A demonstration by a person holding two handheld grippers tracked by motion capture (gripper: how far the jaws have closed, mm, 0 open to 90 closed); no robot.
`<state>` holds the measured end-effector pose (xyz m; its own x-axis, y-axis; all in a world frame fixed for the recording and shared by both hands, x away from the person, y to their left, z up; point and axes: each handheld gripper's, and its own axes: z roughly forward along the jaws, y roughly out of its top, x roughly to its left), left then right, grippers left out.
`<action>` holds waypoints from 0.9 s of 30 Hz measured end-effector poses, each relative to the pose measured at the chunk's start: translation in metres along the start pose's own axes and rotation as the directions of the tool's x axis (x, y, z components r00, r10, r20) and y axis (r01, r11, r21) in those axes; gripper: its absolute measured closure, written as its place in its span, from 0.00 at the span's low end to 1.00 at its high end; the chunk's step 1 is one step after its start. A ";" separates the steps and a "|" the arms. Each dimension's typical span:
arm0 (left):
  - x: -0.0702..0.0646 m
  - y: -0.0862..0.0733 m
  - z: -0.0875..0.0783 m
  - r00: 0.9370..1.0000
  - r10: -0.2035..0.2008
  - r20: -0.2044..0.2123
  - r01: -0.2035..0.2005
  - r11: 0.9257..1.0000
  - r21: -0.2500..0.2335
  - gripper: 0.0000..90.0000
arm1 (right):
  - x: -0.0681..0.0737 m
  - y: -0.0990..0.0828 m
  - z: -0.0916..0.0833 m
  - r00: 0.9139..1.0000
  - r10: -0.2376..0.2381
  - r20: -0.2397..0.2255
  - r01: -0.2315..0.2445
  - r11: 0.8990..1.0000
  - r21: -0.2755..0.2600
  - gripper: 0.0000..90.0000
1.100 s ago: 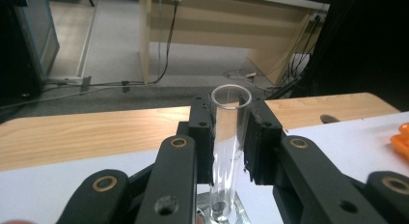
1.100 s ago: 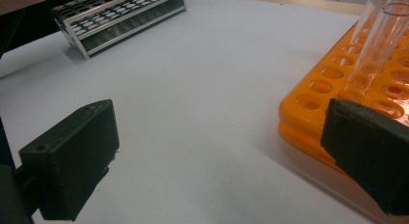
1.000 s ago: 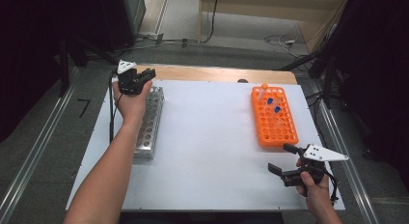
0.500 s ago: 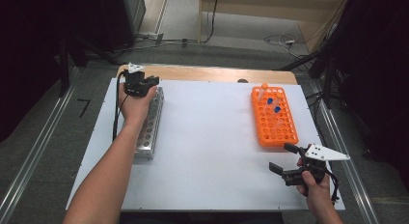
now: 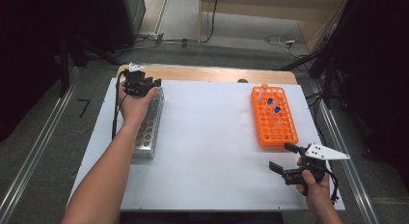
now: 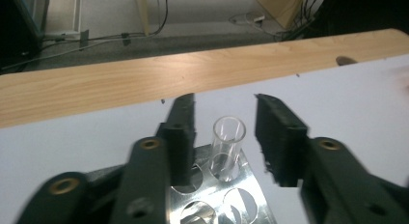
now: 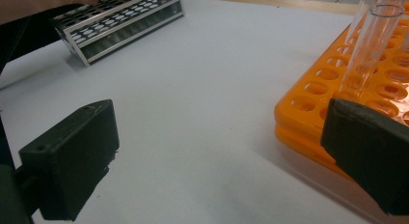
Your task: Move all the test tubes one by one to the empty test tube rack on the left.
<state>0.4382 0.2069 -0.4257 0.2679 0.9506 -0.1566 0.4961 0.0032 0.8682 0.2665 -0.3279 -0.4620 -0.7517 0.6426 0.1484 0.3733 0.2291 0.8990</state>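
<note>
standing in the metal rack point(image 6: 226, 204) at the tabletop's far left corner, the glass tube point(image 6: 226, 147) sits untouched between your left gripper point(image 6: 225, 137)'s jaws, which have just been opening.

A white rectangular table top point(image 5: 207, 151) with a light wooden strip point(image 5: 212, 74) along its far edge carries two racks. A silver metal test-tube rack point(image 5: 148, 125) with round holes lies on its left part, one clear glass tube point(image 6: 227, 147) standing in a far hole. An orange plastic test-tube rack point(image 5: 273, 117) lies on its right part, well apart, holding several tubes.
</note>
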 end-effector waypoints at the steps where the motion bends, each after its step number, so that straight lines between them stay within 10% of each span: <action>1: 0.000 0.000 0.000 1.000 0.000 0.000 0.000 1.000 0.000 0.53 | 0.000 0.000 0.000 1.000 0.002 0.001 -0.002 1.000 -0.001 0.00; 13: -0.018 0.002 -0.029 0.991 -0.010 0.135 0.019 0.998 -0.064 0.09 | -0.002 0.002 0.000 1.000 0.010 0.013 -0.010 1.000 -0.010 0.00; 27: -0.052 -0.017 -0.067 0.971 0.042 0.236 -0.021 0.996 -0.090 0.00 | -0.002 0.005 0.002 1.000 0.011 0.024 -0.011 1.000 -0.008 0.00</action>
<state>0.3602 0.1786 -0.4010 0.4760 0.8497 -0.2269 0.4143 0.0109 0.9101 0.2708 -0.3265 -0.4587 -0.7342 0.6625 0.1484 0.3770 0.2160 0.9007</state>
